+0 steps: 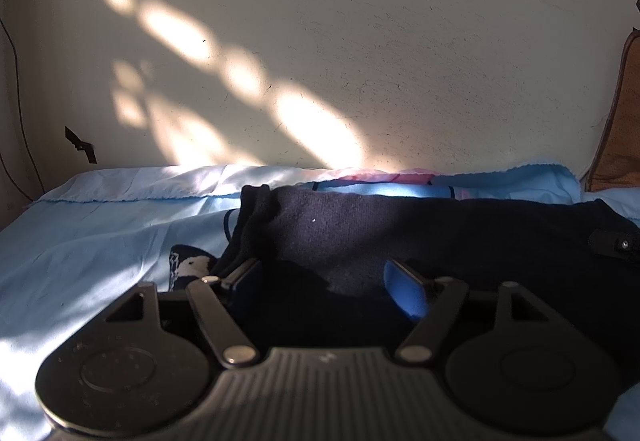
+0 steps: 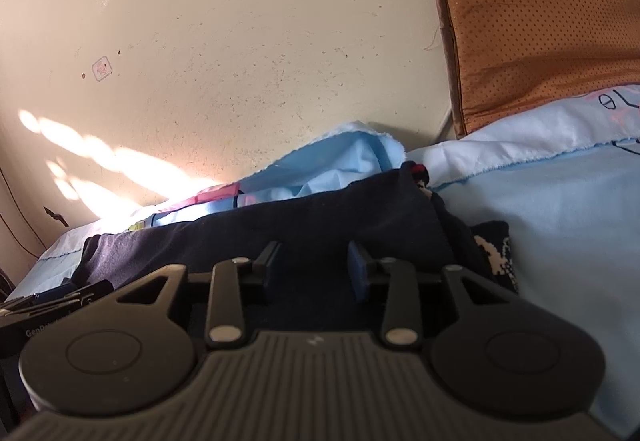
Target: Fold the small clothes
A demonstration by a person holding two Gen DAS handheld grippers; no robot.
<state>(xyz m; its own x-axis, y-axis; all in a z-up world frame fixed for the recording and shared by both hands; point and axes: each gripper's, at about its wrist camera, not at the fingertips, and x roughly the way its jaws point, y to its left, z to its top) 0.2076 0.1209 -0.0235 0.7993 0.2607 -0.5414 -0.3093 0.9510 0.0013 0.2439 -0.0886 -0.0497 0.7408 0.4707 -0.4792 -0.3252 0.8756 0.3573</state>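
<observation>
A dark navy knitted garment [image 1: 360,225] lies spread on a light blue bedsheet [image 1: 100,241], with a white-patterned part [image 1: 192,265] showing at its left edge. My left gripper [image 1: 328,285] is open, low over the garment's near edge, its blue-padded fingers [image 1: 404,289] wide apart with nothing between them. In the right wrist view the same garment [image 2: 280,225] fills the middle, its patterned edge [image 2: 496,253] at the right. My right gripper [image 2: 312,269] is open over the garment's near edge, empty. The left gripper's body shows at the lower left of that view [image 2: 48,301].
A cream wall [image 1: 360,61] with sun patches stands just behind the bed. An orange-brown cushion [image 2: 540,13] leans at the right, also visible in the left wrist view [image 1: 620,121]. A folded-back sheet hem [image 2: 352,153] lies behind the garment. A cable [image 1: 16,101] hangs at the far left.
</observation>
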